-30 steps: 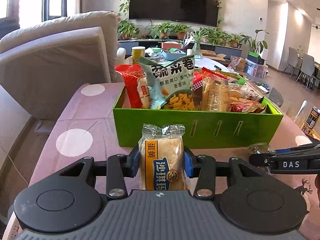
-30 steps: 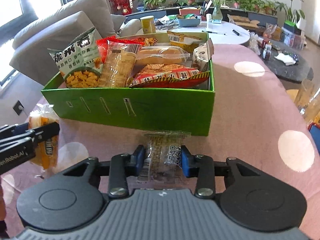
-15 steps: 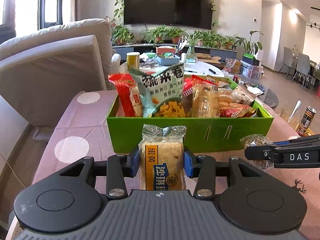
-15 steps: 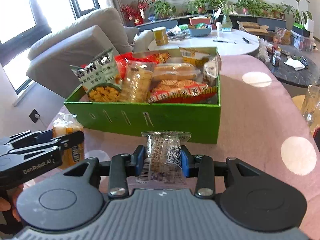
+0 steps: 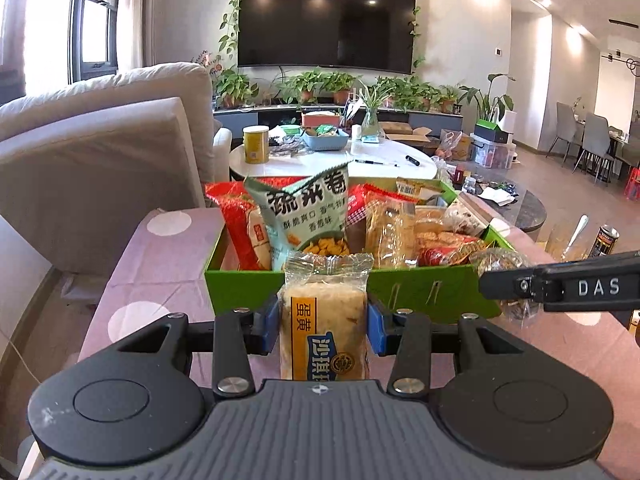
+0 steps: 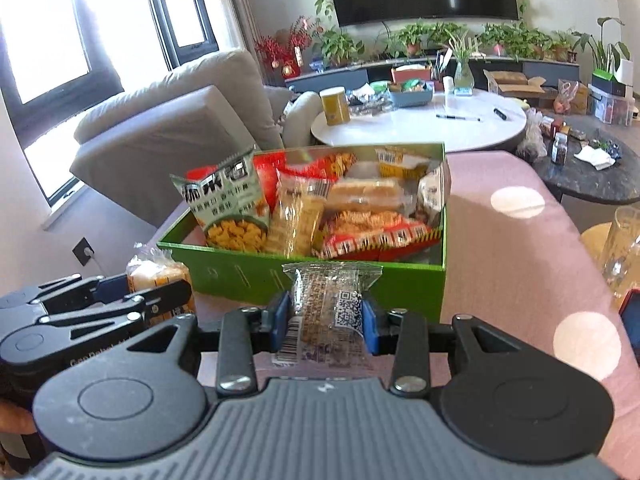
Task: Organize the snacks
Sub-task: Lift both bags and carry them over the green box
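My left gripper (image 5: pixel 323 326) is shut on a yellow-labelled egg-yolk cake packet (image 5: pixel 324 320) and holds it upright above the table, in front of the green box (image 5: pixel 416 294). My right gripper (image 6: pixel 325 326) is shut on a clear-wrapped nut bar packet (image 6: pixel 326 312) with a QR code, held before the green box's (image 6: pixel 248 276) front wall. The box is packed with several snack bags, among them a pale green chip bag (image 5: pixel 306 216). Each gripper shows in the other's view: the right one at the right edge (image 5: pixel 560 286), the left one at lower left (image 6: pixel 92 308).
The box stands on a pink cloth with white dots (image 6: pixel 516 280). A grey sofa (image 5: pixel 92 148) is to the left. A white round table (image 5: pixel 332 156) with a yellow tin lies behind. A glass (image 6: pixel 624 252) and a can (image 5: pixel 608 240) stand at the right.
Both grippers have risen with their packets and drawn back a little from the green box; the views now look more level across the room.
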Motion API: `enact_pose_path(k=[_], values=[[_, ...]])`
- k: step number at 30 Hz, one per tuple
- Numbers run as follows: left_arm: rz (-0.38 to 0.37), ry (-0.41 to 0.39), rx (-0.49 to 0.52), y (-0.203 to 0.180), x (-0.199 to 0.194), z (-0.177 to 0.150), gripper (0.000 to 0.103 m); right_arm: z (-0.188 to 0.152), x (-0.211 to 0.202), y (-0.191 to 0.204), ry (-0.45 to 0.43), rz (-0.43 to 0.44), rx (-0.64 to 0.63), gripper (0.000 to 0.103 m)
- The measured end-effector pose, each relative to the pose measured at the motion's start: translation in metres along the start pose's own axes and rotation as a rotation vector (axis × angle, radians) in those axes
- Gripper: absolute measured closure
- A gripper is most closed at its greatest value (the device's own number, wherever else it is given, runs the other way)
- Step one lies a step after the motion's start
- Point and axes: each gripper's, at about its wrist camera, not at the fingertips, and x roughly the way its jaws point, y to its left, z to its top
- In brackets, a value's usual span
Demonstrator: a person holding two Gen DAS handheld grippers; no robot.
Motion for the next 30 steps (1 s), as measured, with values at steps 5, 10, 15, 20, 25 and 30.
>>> enact_pose_path(k=[5, 10, 15, 20, 25, 30], values=[[-0.004, -0.014, 0.015, -0.003, -0.001, 0.007, 0.063, 0.008, -0.004, -0.003, -0.024, 0.002, 0.007, 0.034], [-0.018, -0.020, 0.020, -0.006, -0.002, 0.013, 0.063, 0.014, -0.004, -0.006, -0.040, 0.005, 0.014, 0.034], [-0.025, -0.027, 0.029, -0.010, -0.001, 0.018, 0.063, 0.021, -0.005, -0.007, -0.055, 0.013, 0.015, 0.034], [-0.031, -0.045, 0.046, -0.014, -0.002, 0.026, 0.063, 0.028, -0.007, -0.004, -0.079, 0.020, 0.003, 0.034], [-0.029, -0.052, 0.051, -0.015, -0.002, 0.030, 0.063, 0.032, -0.006, -0.004, -0.087, 0.024, -0.001, 0.034], [-0.033, -0.067, 0.064, -0.019, -0.002, 0.040, 0.063, 0.035, -0.004, -0.006, -0.085, 0.018, 0.000, 0.034]])
